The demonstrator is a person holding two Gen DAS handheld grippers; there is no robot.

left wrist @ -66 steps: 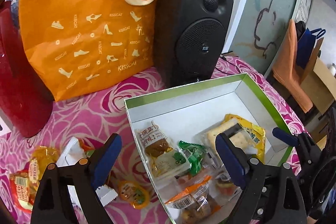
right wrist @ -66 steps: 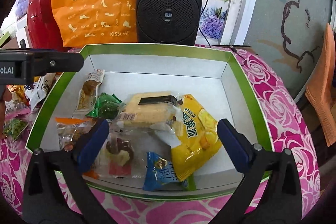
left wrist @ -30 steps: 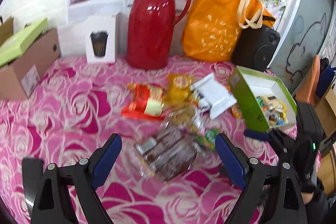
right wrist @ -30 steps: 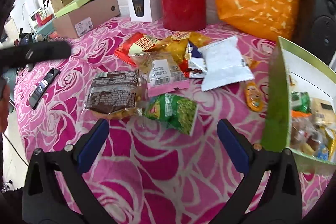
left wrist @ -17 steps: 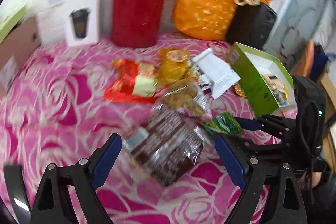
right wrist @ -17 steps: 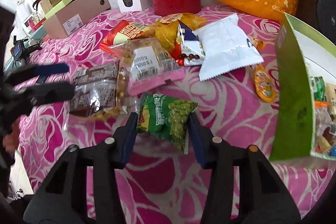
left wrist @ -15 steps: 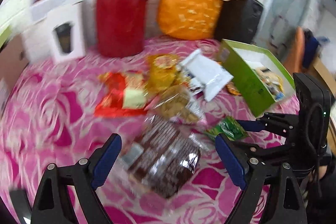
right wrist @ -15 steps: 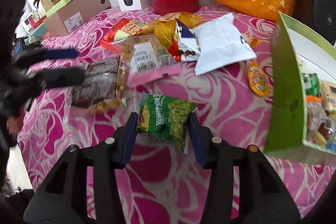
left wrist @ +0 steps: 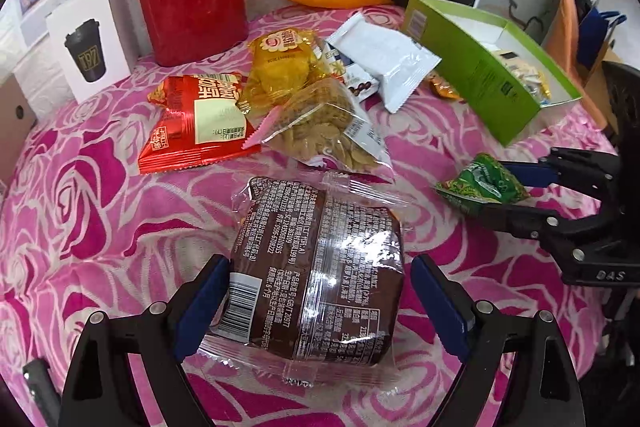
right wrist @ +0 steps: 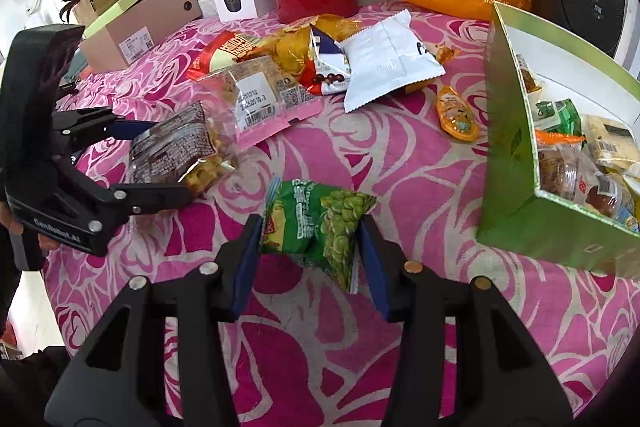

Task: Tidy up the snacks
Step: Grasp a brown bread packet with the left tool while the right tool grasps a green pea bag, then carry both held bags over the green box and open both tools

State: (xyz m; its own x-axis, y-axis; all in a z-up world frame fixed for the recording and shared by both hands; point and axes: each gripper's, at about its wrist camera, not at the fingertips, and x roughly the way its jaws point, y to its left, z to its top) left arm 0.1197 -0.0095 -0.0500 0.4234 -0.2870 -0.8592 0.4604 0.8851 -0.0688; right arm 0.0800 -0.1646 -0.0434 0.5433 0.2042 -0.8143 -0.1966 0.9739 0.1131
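Two grippers work over a rose-print table (right wrist: 400, 163) strewn with snacks, and the green box (right wrist: 516, 163) on the right edge is already partly filled with packets. Loose on the cloth, largest first, lie a white bag (right wrist: 386, 61), a red bag (left wrist: 196, 121), a yellow bag (left wrist: 282, 69), a clear chips bag (left wrist: 324, 125) and a small orange pouch (right wrist: 456, 113) just beside the box wall. The left gripper (left wrist: 320, 303) straddles the brown cake pack (left wrist: 320, 271), its jaws spread on either side; one pad looks to touch the wrapper, but nothing is squeezed. The right gripper (right wrist: 308, 255) is clamped on the green pea packet (right wrist: 316, 223), which hangs pinched between its pads, near the box. To my eye the pea packet is mid-transfer: next it needs carrying over the box wall and letting go inside, while the left jaws need closing on the cake pack, gently, since the wrapper looks slippery.
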